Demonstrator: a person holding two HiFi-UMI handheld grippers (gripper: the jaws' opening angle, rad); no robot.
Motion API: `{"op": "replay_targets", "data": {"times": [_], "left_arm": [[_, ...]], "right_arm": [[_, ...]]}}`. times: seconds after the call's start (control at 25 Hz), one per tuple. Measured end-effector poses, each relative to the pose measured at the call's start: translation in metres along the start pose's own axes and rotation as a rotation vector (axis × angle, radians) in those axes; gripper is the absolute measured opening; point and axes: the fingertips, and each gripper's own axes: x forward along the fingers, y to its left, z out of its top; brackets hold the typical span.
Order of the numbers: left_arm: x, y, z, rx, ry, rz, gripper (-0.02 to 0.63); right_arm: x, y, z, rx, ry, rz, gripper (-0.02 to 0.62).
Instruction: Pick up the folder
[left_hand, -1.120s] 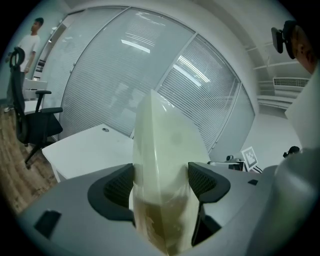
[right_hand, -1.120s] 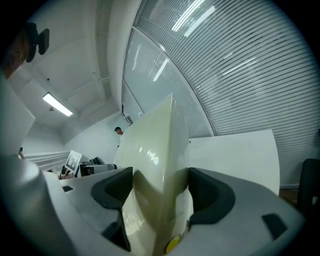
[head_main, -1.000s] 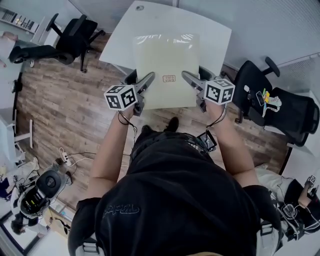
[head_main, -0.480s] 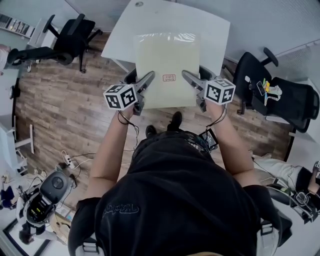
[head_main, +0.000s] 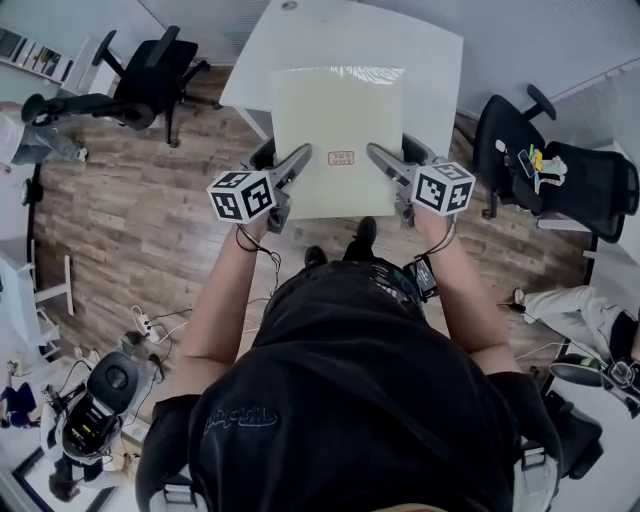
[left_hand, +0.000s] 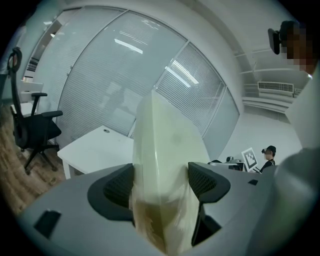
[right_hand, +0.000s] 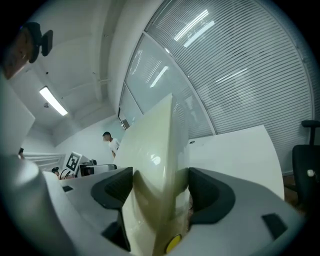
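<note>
The left claw (head_main: 298, 158) and right claw (head_main: 376, 156) each pinch the pale folder (head_main: 338, 120) over the white surface (head_main: 432, 60); the lift looks underway, and next calls for level raising.

Cream folder (head_main: 337, 120) with a red stamp (head_main: 341, 158); white table (head_main: 330, 35).

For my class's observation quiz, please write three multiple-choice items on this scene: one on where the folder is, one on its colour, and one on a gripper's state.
1. Where is the folder?
A. in a box
B. held by the left hand-held gripper and the right hand-held gripper
C. in a drawer

2. What colour is it?
A. red
B. black
C. pale cream

3. The left hand-held gripper is:
A. shut on the folder
B. open and empty
C. out of view

Answers:
1 B, since each gripper clamps one side.
2 C, as the head view shows.
3 A, since its jaws press the folder's edge.
</note>
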Motion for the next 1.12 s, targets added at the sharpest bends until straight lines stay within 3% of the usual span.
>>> {"op": "replay_targets", "data": {"times": [0.52,1.12], "left_arm": [[-0.075,0.009,-0.028,0.014,0.033,-0.052,0.348],[-0.079,0.000,-0.043,0.016,0.065,-0.090,0.348]], "right_arm": [[-0.012,0.074,-0.049,0.012,-0.039,-0.057,0.336],[-0.030,0.078,-0.068,0.044,-0.052,-0.102,0.336]]}}
